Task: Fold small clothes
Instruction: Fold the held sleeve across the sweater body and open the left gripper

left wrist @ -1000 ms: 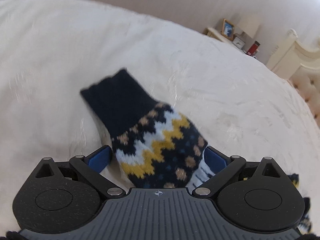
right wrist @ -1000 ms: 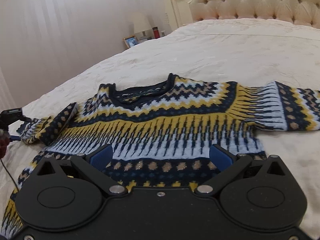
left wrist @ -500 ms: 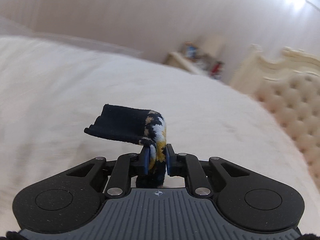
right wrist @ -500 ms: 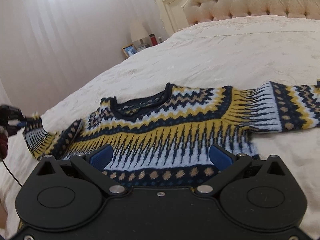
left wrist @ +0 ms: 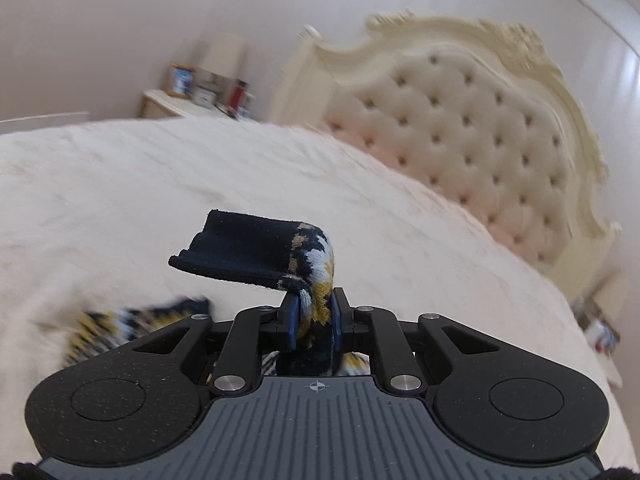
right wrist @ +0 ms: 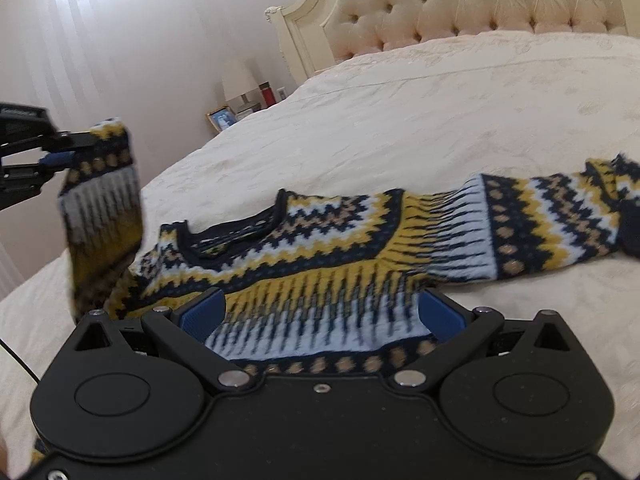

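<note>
A wide bed (right wrist: 460, 128) with a cream quilted cover fills both views, its tufted headboard (right wrist: 480, 0) at the far end and a small nightstand (left wrist: 176, 104) with a lamp beside it. Across the cover lies the patterned sweater (right wrist: 320, 264), navy, yellow and pale blue, front up with its neckline toward the headboard; one sleeve stretches flat out toward the right edge of the right wrist view. The other sleeve (right wrist: 100, 200) is lifted clear of the bed, hanging from the left gripper (left wrist: 314, 316), which is clenched on the knit just behind the dark cuff (left wrist: 240, 248), the cuff flopping forward over the blue pads. The right gripper (right wrist: 320, 316) hovers low over the hem with its jaws spread wide, grasping nothing. The risk, as I judge it, is that the pinch is narrow and near the sleeve end, so the heavy knit could slide out mid-carry, or the pull could drag the unpinned body askew and spoil the fold line.
</note>
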